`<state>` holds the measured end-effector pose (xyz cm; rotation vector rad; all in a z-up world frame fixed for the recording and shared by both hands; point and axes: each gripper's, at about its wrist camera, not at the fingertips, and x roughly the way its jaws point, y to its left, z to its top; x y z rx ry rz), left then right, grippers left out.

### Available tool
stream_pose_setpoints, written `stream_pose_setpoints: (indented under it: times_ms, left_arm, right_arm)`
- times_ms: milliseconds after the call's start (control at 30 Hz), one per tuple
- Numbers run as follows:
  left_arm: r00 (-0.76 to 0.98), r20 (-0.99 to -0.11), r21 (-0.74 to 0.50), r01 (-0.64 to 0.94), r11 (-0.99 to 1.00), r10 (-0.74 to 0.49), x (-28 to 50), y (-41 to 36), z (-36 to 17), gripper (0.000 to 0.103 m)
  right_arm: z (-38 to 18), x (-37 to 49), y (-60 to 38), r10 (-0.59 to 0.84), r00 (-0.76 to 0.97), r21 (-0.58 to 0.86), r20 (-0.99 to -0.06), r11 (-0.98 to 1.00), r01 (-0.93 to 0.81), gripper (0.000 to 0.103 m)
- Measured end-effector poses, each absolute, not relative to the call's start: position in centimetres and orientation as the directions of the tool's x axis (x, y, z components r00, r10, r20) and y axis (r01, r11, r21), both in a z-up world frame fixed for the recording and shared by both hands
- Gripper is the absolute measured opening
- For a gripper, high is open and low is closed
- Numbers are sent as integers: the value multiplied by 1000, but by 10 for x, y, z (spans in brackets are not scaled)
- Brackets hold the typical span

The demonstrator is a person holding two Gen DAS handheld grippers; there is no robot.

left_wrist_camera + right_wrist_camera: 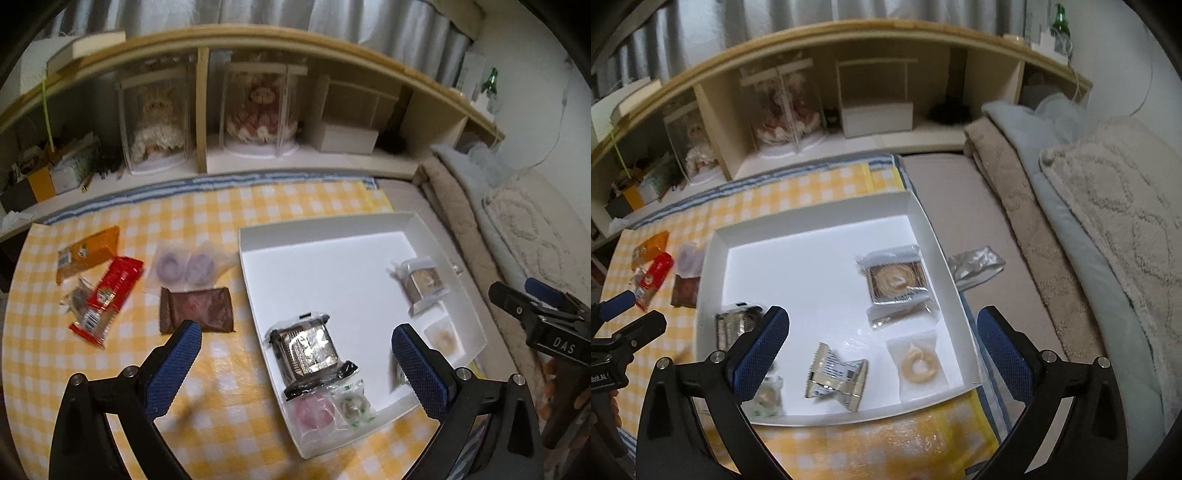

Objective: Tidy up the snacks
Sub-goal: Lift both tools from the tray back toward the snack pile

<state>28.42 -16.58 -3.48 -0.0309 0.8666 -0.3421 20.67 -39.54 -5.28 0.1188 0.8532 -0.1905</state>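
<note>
A white box (pixel 332 258) (pixel 812 236) lies on the yellow checked cloth and holds several wrapped snacks: a dark foil pack (pixel 308 350), a pink one (pixel 314 410), a square cake (pixel 895 278), a ring biscuit (pixel 918 363), a silver pack (pixel 836 374). Left of the box lie a brown packet (pixel 197 308), purple snacks (pixel 184 266), a red packet (pixel 107 299) and an orange packet (pixel 88 251). A silver wrapper (pixel 975 264) lies right of the box. My left gripper (pixel 295 349) is open above the box's near left. My right gripper (pixel 882 338) is open above the box.
A wooden shelf (pixel 236 40) with doll cases (pixel 258 107) runs along the back. Folded blankets (pixel 1108 221) lie to the right on the beige mattress (pixel 960 195).
</note>
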Motion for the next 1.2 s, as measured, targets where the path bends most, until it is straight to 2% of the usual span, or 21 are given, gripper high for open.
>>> stream_pose_setpoints:
  times_ms: [367, 733, 1000, 1200]
  left_arm:
    - [667, -683, -153, 269, 951, -299, 254, -125, 13, 103]
    - [725, -645, -114, 220, 969, -241, 226, -58, 46, 103]
    - [741, -647, -128, 129, 983, -181, 219, 5, 38, 103]
    - [714, -682, -162, 62, 985, -158, 236, 46, 14, 103]
  right_arm:
    - [-9, 195, -358, -65, 728, 54, -682, 989, 139, 103]
    - [14, 199, -300, 42, 772, 85, -634, 996, 16, 103]
    - [5, 221, -254, 104, 754, 96, -649, 994, -55, 103]
    - [-8, 239, -221, 169, 734, 105, -657, 986, -133, 103]
